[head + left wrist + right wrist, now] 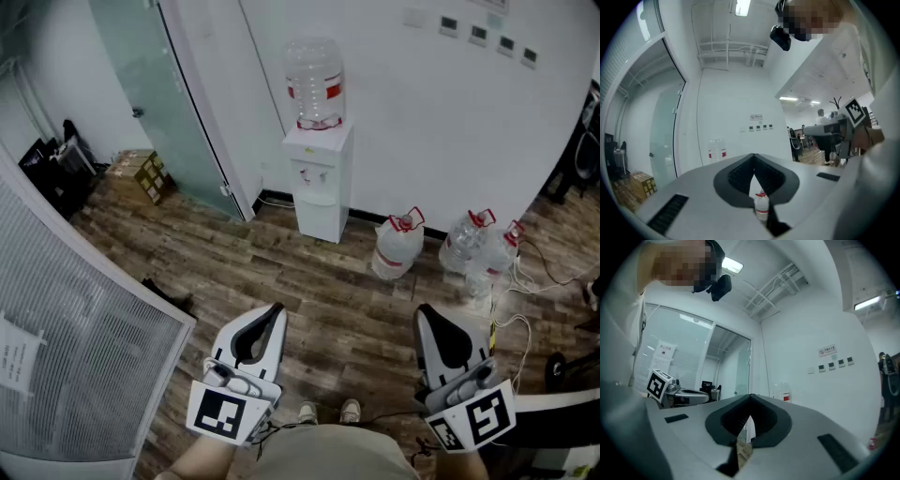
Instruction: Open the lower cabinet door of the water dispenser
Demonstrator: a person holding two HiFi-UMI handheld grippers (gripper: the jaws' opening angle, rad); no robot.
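Note:
The white water dispenser (319, 183) stands against the far wall with a clear bottle (314, 82) on top; its lower cabinet door (320, 218) is closed. Both grippers are held low and near me, well short of the dispenser. My left gripper (274, 311) has its jaws together and holds nothing. My right gripper (424, 313) is likewise shut and empty. The left gripper view shows my left gripper (753, 157) with its tips meeting and the dispenser's bottle (716, 149) far beyond. In the right gripper view my right gripper (750, 398) points level toward that bottle (781, 391).
Spare water bottles (398, 246) (473, 244) stand on the wooden floor right of the dispenser, with cables (525, 272) trailing nearby. A frosted glass door (159, 94) and cardboard boxes (141, 172) lie to the left. A ribbed partition (75, 347) runs along my left side.

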